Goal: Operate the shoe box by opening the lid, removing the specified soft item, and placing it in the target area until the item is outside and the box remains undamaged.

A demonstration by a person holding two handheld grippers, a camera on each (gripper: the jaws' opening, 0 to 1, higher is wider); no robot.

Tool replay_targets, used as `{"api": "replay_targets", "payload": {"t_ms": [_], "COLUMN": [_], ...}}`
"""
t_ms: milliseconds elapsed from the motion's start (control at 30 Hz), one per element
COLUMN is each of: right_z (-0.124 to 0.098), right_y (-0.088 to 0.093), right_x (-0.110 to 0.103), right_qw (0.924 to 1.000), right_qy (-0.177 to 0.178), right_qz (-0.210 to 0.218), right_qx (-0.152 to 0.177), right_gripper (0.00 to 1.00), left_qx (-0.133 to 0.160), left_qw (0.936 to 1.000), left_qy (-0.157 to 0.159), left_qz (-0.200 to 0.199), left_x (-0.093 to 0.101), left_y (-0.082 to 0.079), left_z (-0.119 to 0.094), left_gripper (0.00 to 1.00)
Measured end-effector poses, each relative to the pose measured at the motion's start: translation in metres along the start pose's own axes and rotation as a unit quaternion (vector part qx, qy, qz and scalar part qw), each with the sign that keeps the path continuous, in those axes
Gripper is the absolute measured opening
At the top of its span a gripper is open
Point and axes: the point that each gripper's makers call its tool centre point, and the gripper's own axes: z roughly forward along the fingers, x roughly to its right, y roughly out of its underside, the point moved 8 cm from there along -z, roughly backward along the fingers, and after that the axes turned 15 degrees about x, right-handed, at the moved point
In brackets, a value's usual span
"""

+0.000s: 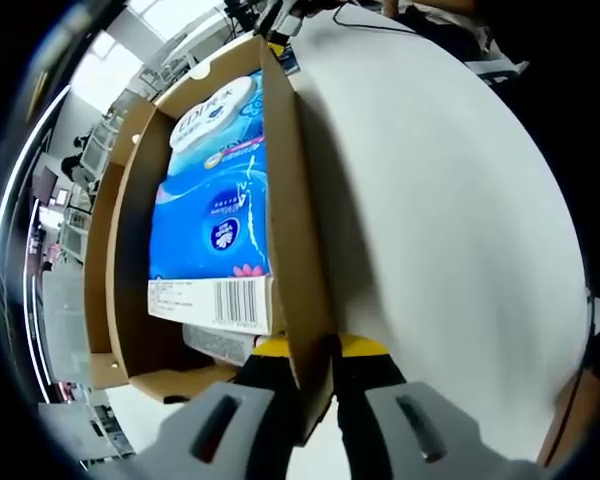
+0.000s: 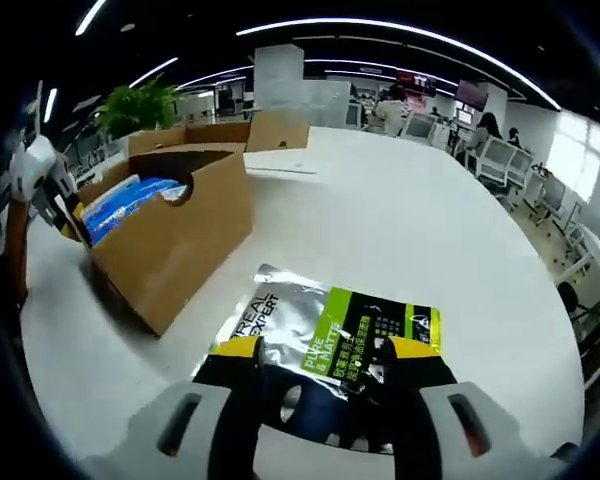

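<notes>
An open brown cardboard shoe box [image 1: 130, 200] holds a blue tissue pack [image 1: 215, 200] with a barcode label. My left gripper [image 1: 317, 348] is shut on the box's near side wall [image 1: 292, 220], one yellow-tipped jaw inside and one outside. In the right gripper view the same box [image 2: 170, 240] stands at the left with its lid [image 2: 265, 130] folded back, and the tissue pack [image 2: 130, 205] shows inside. A silver and green soft pouch [image 2: 350, 325] lies flat on the white table [image 2: 410, 220]. My right gripper [image 2: 325, 350] is open, its jaws wide apart on either side of the pouch's near end.
The white table [image 1: 450, 200] stretches wide beside the box. A black cable [image 1: 380, 20] lies at its far end. Beyond the table are a potted plant [image 2: 140, 105], office chairs [image 2: 510, 155] and desks.
</notes>
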Motion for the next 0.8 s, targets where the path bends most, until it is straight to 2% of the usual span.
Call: {"api": "replay_targets", "payload": {"t_ms": [200, 333, 433, 567, 700, 800], "right_z": [-0.017, -0.026, -0.029, -0.030, -0.027, -0.020], "right_y": [-0.043, -0.076, -0.093, -0.121, -0.144, -0.156], "right_x": [-0.015, -0.040, -0.057, -0.081, -0.103, -0.118], "right_qw": [0.9993, 0.9962, 0.9935, 0.9859, 0.9768, 0.9739], "right_qy": [-0.028, -0.061, -0.079, -0.108, -0.123, -0.143], "right_qz": [-0.024, -0.063, -0.082, -0.127, -0.175, -0.174], "right_qx": [-0.002, 0.000, 0.000, 0.003, -0.014, -0.029], "right_gripper": [0.51, 0.56, 0.57, 0.58, 0.60, 0.62], "left_qx": [0.001, 0.001, 0.002, 0.002, 0.002, 0.003], "left_qw": [1.0000, 1.0000, 1.0000, 1.0000, 1.0000, 1.0000], "left_qy": [0.000, -0.001, 0.000, -0.001, -0.001, -0.001], "left_qz": [0.001, 0.001, 0.002, 0.003, 0.003, 0.004], "left_x": [0.001, 0.000, 0.000, 0.000, 0.000, 0.000], "left_y": [0.000, 0.000, 0.000, 0.000, 0.000, 0.000], "left_z": [0.000, 0.000, 0.000, 0.000, 0.000, 0.001], "left_gripper": [0.10, 0.10, 0.10, 0.10, 0.10, 0.10]}}
